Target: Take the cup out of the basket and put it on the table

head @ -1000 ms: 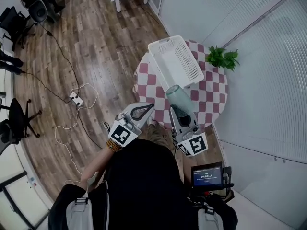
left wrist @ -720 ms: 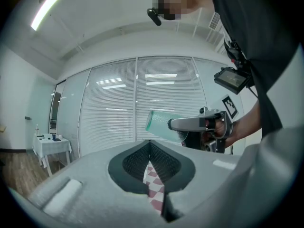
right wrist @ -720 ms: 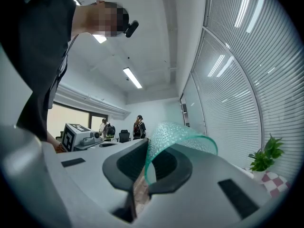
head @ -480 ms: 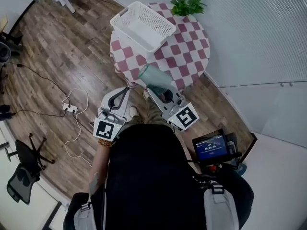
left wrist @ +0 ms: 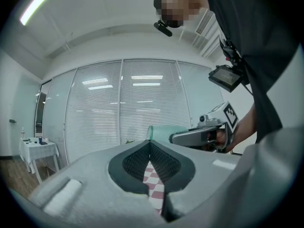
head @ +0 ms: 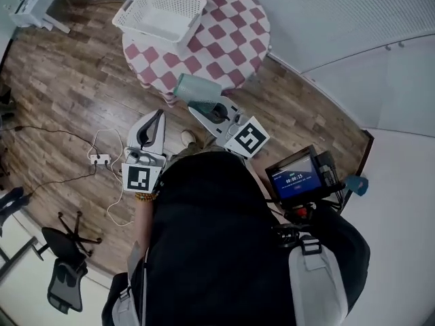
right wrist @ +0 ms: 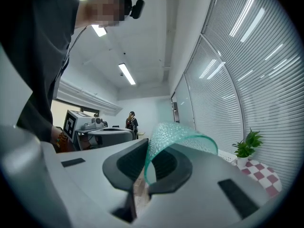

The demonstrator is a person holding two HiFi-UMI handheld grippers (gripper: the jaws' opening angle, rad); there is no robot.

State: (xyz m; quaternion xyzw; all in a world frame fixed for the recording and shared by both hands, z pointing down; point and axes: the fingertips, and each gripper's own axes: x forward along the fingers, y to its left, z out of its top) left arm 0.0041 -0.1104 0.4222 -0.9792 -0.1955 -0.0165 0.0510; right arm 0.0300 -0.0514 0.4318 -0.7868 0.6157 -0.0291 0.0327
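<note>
A translucent green cup point(head: 196, 88) lies on its side in the air, with my right gripper point(head: 201, 104) shut on its wall. In the right gripper view the cup's wall point(right wrist: 180, 137) is pinched between the right gripper's point(right wrist: 146, 161) dark pads. It hangs by the near edge of the round red-and-white checkered table point(head: 228, 43), apart from the white basket point(head: 160, 12) on the table's far left. My left gripper point(head: 156, 116) is shut on nothing, low and left of the cup. In the left gripper view the left gripper's point(left wrist: 150, 147) pads meet, with the cup point(left wrist: 164, 132) beyond them.
A potted plant point(right wrist: 247, 148) stands at the table's far side. On the wooden floor lie a power strip point(head: 100, 159) with cables, and an office chair point(head: 64, 263) stands at the lower left. A small screen point(head: 296, 178) hangs at my right side. A person point(right wrist: 130, 120) stands far off.
The head view has swung, so the table and basket sit higher in frame. Both grippers have drawn back toward my body, the right one still holding the cup.
</note>
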